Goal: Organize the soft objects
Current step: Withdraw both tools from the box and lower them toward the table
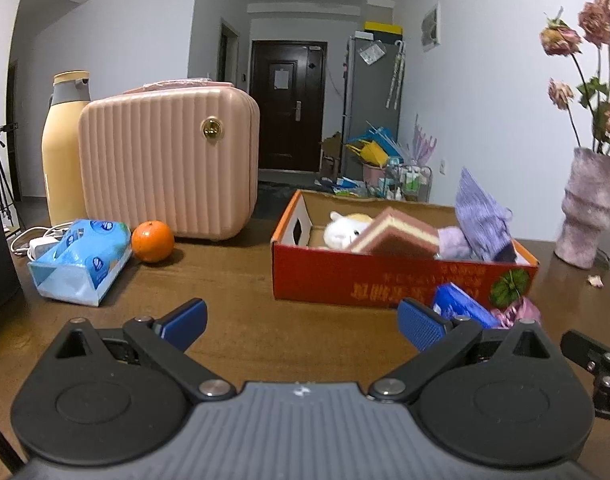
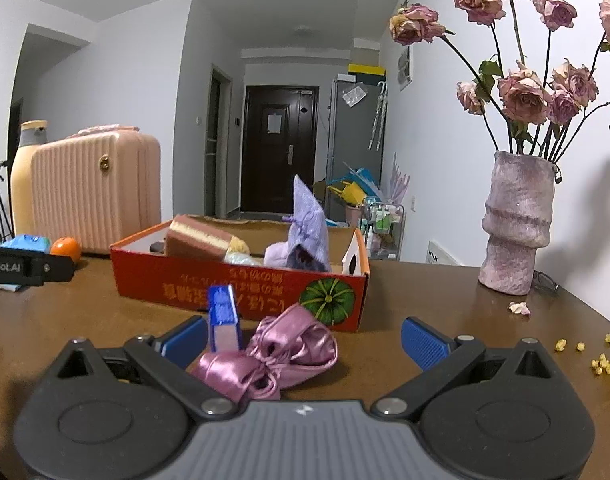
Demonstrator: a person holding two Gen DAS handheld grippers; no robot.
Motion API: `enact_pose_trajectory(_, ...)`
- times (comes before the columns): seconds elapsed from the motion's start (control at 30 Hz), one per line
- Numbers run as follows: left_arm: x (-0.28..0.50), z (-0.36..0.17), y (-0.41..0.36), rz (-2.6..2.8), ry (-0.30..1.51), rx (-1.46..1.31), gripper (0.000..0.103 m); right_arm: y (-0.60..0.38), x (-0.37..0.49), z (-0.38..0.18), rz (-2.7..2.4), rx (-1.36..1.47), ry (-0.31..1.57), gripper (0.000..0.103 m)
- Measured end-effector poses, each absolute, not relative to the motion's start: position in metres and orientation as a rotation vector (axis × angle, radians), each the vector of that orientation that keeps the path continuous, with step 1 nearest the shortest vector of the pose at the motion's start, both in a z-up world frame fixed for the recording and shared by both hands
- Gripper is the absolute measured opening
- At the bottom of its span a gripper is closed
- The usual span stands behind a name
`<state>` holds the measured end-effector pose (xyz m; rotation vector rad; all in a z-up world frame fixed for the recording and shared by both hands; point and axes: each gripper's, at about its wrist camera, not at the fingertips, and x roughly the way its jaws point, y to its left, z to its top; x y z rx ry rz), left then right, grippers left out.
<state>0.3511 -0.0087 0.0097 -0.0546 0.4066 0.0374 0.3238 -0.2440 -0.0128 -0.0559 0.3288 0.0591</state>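
Note:
A red cardboard box [image 1: 369, 280] [image 2: 193, 276] stands on the brown table. It holds a white plush toy [image 1: 343, 232], a pink-and-brown sponge block [image 1: 397, 236] [image 2: 201, 240] and a purple knitted pouch [image 1: 481, 216] [image 2: 307, 228]. A pink satin bow [image 2: 269, 354] [image 1: 517, 314] lies on the table in front of the box, beside a small blue box [image 2: 223, 316] [image 1: 461, 306]. My right gripper [image 2: 305, 338] is open, with the bow between its fingers. My left gripper [image 1: 301, 324] is open and empty over bare table.
A blue tissue pack [image 1: 81, 266], an orange [image 1: 153, 241], a pink ribbed case [image 1: 169, 168] and a yellow bottle [image 1: 63, 148] stand at the left. A pink vase [image 2: 515, 224] of dried roses stands at the right, with petals and crumbs [image 2: 603, 364] nearby.

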Motion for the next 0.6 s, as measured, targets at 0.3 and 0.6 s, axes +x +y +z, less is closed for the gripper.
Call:
enact_pose_trajectory(0.3, 0.338, 0.004, -0.009, -0.002, 0.438, -0.046, 0.103, -0.231, 0.332, -0.027, 0.074, -0.102, 0.412, 0.103)
enact_pose_trajectory(0.6, 0.35, -0.006, -0.005, 0.009, 0.499, -0.07, 0.103, -0.216, 0.376, -0.045, 0.071, -0.091, 0.565, 0.103)
